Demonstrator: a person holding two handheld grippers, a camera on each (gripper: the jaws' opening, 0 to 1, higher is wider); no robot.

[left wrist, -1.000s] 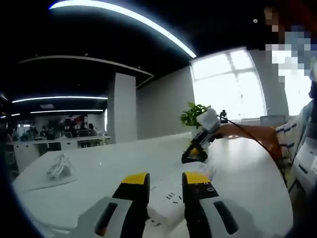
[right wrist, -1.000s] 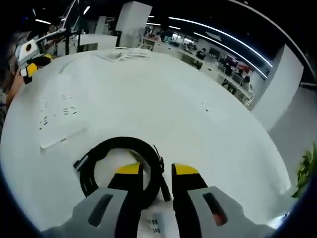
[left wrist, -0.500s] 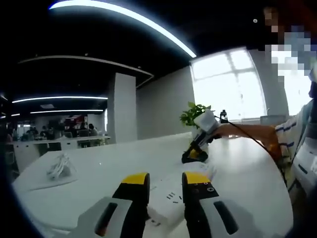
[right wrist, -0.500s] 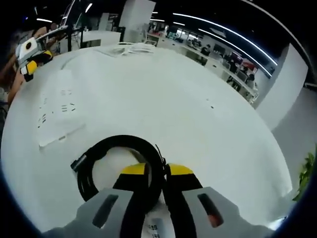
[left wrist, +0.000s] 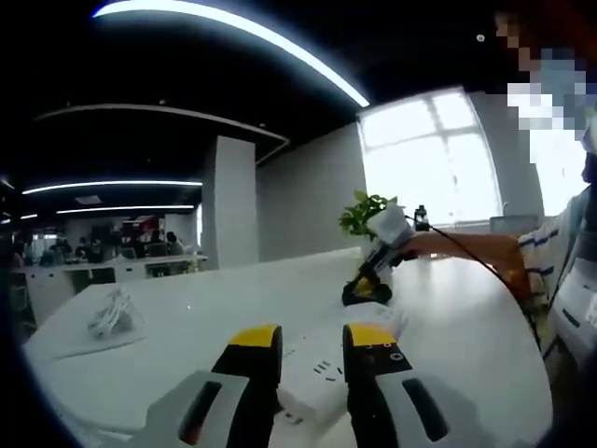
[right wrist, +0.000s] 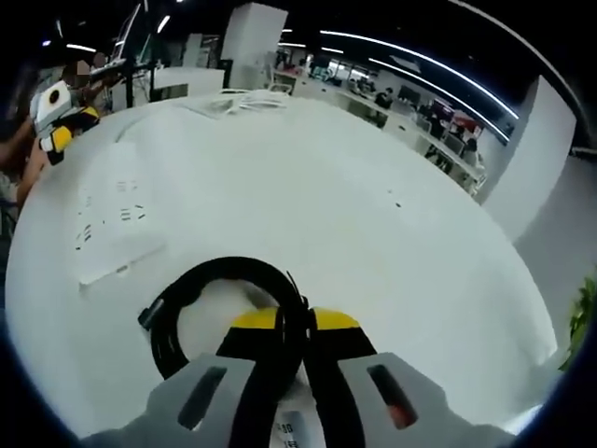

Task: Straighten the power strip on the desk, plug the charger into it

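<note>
The white power strip (left wrist: 315,371) lies flat on the white desk (left wrist: 187,327), its end seen under the gap of my left gripper (left wrist: 312,338), which is open. In the right gripper view the power strip (right wrist: 114,222) lies at the left, with the left gripper (right wrist: 54,131) beyond it. My right gripper (right wrist: 295,320) is shut on the charger's coiled black cable (right wrist: 182,303); the white charger body (right wrist: 291,431) sits low between the jaws. In the left gripper view the right gripper (left wrist: 370,276) stands over the black coil (left wrist: 359,297).
A loose bundle of white cable (left wrist: 112,314) lies at the desk's far left, seen too as a white bundle (right wrist: 239,97) in the right gripper view. A potted plant (left wrist: 366,213) stands at the desk's far edge. An orange sleeve (left wrist: 471,250) reaches in from the right.
My right gripper's jaws have closed from open onto the black cable. The left gripper and the power strip have not moved.
</note>
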